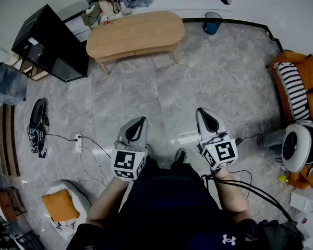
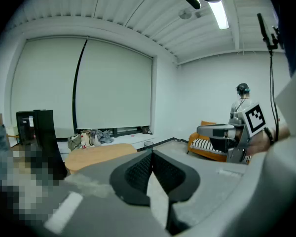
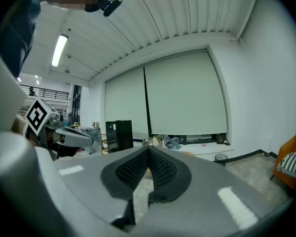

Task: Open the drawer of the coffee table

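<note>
The oval wooden coffee table (image 1: 135, 33) stands far ahead near the back wall, its drawer front (image 1: 146, 50) shut along the near side. It shows as a tan top in the left gripper view (image 2: 96, 155). My left gripper (image 1: 136, 130) and right gripper (image 1: 207, 121) are held close to the person's body, well short of the table, both shut with nothing between the pads. In the left gripper view the black pads (image 2: 138, 171) meet; in the right gripper view the pads (image 3: 164, 171) meet too.
A black cabinet (image 1: 51, 41) stands left of the table, a dark bin (image 1: 212, 22) to its right. An orange sofa with a striped cushion (image 1: 295, 85) is at the right. A power strip and cables (image 1: 79, 142) lie on the grey tiled floor at left.
</note>
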Tool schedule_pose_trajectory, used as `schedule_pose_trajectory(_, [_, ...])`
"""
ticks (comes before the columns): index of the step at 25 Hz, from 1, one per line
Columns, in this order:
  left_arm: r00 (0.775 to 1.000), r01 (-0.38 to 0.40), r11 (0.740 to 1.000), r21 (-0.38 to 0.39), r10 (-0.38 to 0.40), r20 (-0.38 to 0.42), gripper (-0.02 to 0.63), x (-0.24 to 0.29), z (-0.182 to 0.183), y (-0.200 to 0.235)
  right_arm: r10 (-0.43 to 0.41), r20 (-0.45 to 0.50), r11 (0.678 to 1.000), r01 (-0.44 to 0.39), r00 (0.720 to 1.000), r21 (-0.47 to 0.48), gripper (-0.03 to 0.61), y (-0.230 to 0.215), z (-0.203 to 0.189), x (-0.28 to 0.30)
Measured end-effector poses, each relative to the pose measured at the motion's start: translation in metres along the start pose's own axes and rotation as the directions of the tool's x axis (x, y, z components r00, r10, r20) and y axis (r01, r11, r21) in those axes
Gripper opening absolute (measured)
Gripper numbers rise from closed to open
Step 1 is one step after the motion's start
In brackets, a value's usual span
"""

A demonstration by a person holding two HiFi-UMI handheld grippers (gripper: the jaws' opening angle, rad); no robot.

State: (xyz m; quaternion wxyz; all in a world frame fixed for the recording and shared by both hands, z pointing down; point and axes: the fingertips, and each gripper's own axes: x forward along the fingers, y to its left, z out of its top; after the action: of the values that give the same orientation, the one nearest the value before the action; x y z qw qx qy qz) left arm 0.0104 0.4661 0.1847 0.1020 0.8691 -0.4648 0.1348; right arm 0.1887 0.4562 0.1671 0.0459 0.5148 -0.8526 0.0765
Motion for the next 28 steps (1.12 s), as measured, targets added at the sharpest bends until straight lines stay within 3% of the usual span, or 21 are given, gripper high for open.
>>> schedule_pose_trajectory(5, [1.000,0.017,1.000,0.020,-0.018,0.022,0.002,-0.027,-0.007,0.060,-0.041,-0.003,0.999,0.041,0.999,-0.014,0.000,0.050,0.006,0.028])
schedule_pose_trajectory(10, [0.998,0.032,0.999,0.041,-0.034,0.053,0.002,-0.043,-0.004,0.098,-0.085,-0.009,0.996,0.085,0.996,-0.033,0.000,0.073,0.014,0.040])
schedule_pose_trajectory(17, [0.997,0.053,0.999,0.013,-0.053,0.056,0.002,-0.063,-0.020,0.152,-0.175,-0.002,0.984,0.175,0.985,0.022,0.002,0.103,0.016,0.057])
schedule_pose_trajectory(24, [0.995,0.093,0.996,-0.017,-0.092,0.031,0.002,-0.050,-0.030,0.156,-0.225,-0.073,0.972,0.229,0.972,0.054,0.003,0.093,-0.006,0.050])
schedule_pose_trajectory(28, [0.995,0.101,0.994,-0.037,-0.100,0.006,0.002,-0.042,-0.032,0.159,-0.210,-0.094,0.972,0.218,0.973,0.093,0.003,0.086,-0.013,0.068])
